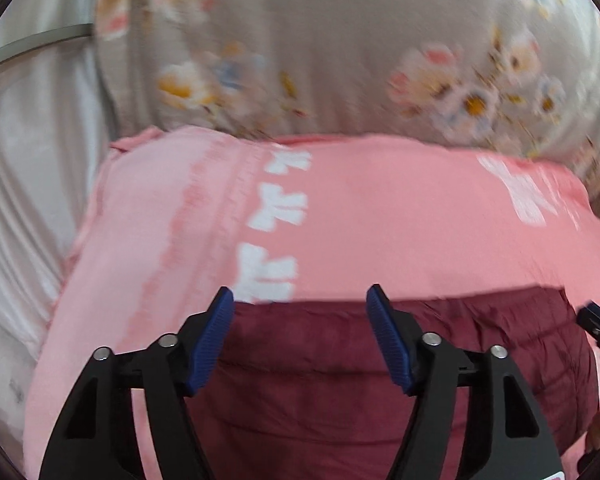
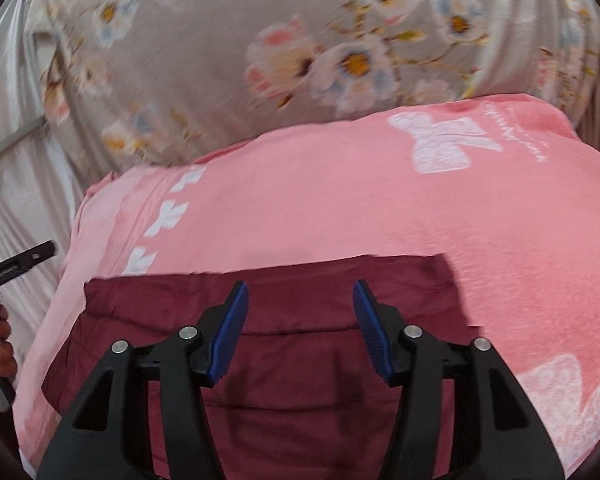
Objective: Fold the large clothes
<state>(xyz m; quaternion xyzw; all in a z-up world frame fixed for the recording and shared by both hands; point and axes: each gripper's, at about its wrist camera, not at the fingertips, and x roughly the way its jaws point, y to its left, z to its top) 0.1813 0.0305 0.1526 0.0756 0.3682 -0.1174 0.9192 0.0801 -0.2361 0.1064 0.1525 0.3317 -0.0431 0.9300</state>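
Below both grippers, the maroon garment (image 2: 260, 360) lay as a folded rectangle on the pink blanket (image 2: 340, 208), which covered a floral sheet (image 2: 204, 40). I held the left gripper (image 1: 300, 300) and right gripper (image 2: 300, 294) spread apart, grasping nothing, above its far edge. I judged one risk: a low pinch could gather blanket with garment, dragging both and spoiling the fold. No containers were visible.

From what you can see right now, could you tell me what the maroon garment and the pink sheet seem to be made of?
Maroon garment: likely padded synthetic, faint sheen, stitched quilt lines. Pink sheet: soft matte woven cotton or blend, white printed marks.
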